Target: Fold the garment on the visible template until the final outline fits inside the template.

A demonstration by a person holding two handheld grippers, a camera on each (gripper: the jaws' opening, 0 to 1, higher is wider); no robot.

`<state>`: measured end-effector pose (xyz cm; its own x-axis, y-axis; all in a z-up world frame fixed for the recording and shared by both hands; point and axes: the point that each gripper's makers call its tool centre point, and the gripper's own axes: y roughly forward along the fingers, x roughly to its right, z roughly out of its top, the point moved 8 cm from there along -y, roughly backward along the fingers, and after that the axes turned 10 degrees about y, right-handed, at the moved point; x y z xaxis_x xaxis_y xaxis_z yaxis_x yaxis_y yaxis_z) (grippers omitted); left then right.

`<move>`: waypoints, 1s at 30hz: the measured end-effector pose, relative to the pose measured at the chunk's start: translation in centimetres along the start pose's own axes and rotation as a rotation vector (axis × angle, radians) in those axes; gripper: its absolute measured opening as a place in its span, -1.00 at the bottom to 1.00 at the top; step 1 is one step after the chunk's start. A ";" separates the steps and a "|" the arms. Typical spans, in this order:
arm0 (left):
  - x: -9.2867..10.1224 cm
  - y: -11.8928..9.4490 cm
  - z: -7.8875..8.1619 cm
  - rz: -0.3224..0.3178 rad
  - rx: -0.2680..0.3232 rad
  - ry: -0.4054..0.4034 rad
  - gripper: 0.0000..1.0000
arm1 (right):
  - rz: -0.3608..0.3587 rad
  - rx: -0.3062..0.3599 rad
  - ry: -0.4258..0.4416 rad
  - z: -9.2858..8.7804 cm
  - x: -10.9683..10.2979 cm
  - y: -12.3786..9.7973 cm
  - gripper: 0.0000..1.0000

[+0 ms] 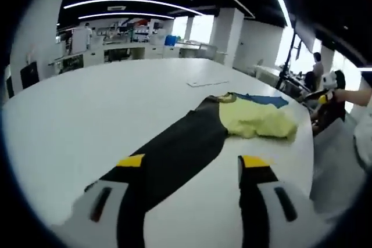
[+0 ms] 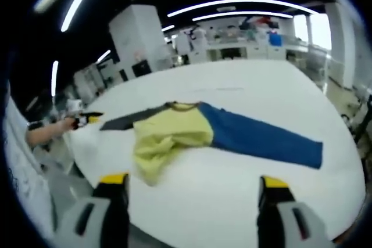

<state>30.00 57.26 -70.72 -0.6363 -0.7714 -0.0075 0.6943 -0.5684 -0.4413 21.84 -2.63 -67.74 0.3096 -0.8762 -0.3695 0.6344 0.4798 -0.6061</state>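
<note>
While spread flat across the white table (image 1: 87, 114), garment (image 2: 174, 132) stretched lengthwise between both wide-open, empty grippers: black sleeve (image 1: 174, 149) running toward left gripper (image 1: 189, 166) at lower frame, blue sleeve (image 2: 261, 140) angling toward right gripper (image 2: 192, 187).

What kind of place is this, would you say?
Probably a lab or open workshop: a large white table holding a garment, benches crowded with equipment at the back, and long ceiling strip lights.
</note>
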 end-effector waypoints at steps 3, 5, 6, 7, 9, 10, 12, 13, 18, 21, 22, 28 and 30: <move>1.5 0.2 1.1 -0.030 0.010 0.016 0.41 | 0.007 -0.002 -0.005 -0.2 -0.2 0.0 0.85; 2.4 0.3 1.8 -0.059 0.017 0.026 0.47 | 0.010 -0.009 -0.017 -0.4 -0.4 -0.1 0.85; 2.5 0.3 1.9 -0.068 0.020 0.040 0.50 | 0.011 -0.013 -0.024 -0.5 -0.5 -0.1 0.85; 3.0 0.4 2.2 -0.081 0.021 0.048 0.53 | 0.013 -0.016 -0.030 -0.6 -0.8 -0.2 0.85; 4.0 0.5 2.8 -0.094 0.026 0.044 0.58 | 0.017 -0.015 -0.035 -0.6 -0.5 -0.2 0.85; 4.5 0.5 2.9 -0.103 0.030 0.041 0.59 | 0.020 -0.011 -0.035 -0.6 -0.5 -0.3 0.85; 4.0 0.8 2.9 -0.115 0.030 0.037 0.57 | 0.028 -0.009 -0.040 -0.6 -0.5 -0.2 0.85; 4.1 0.8 3.0 -0.116 0.031 0.043 0.57 | 0.035 -0.013 -0.049 -0.6 -0.4 -0.1 0.85; 6.7 0.5 3.7 -0.111 0.028 0.043 0.50 | 0.065 -0.045 -0.096 -0.3 0.2 0.5 0.84; 8.7 0.2 4.4 -0.113 0.033 0.050 0.52 | 0.088 -0.062 -0.134 0.0 -0.3 0.8 0.84; 9.3 0.1 4.6 -0.111 0.032 0.054 0.52 | 0.100 -0.068 -0.148 0.1 -0.5 1.0 0.83; 12.5 -0.5 5.1 -0.102 0.047 0.052 0.49 | 0.154 -0.075 -0.188 0.8 -1.0 2.2 0.82; 13.3 -0.6 5.1 -0.100 0.047 0.057 0.49 | 0.174 -0.076 -0.205 1.0 -1.4 2.6 0.81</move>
<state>22.87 45.86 -65.95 -0.7204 -0.6933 -0.0174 0.6405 -0.6555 -0.4002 23.77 -0.17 -68.09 0.5510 -0.7678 -0.3270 0.5064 0.6191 -0.6003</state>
